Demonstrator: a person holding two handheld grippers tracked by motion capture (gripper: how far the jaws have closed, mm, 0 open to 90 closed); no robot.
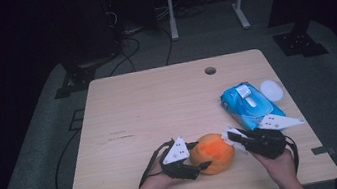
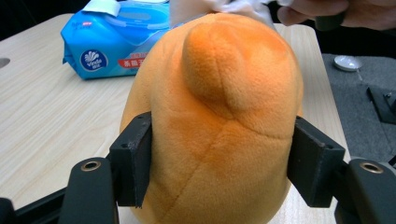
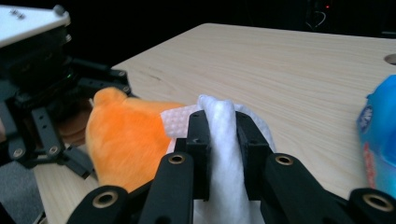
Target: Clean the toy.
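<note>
Wipe (image 3: 219, 154) is clamped between the jaws of the right gripper (image 1: 236, 137), pinched tight with white folds bulging out above and below the pads. The orange plush toy (image 1: 211, 153) lies near the front edge of the table (image 1: 157, 101), its long axis running roughly side to side, and the left gripper (image 1: 197, 156) holds it from the left end, both pads pressed into the soft sides, as the left gripper view makes plain. Relative to the plush toy, the wipe sits at its upper right end, touching or just beside the fabric; the exact contact is hard to judge. So the coming stroke likely runs from that right end across the top of the toy toward the left gripper, and the right hand is the one placed to make it. The blue wipes pack (image 1: 250, 105) lies behind and to the right of the plush toy, a small white lid (image 1: 271, 90) just beyond it
</note>
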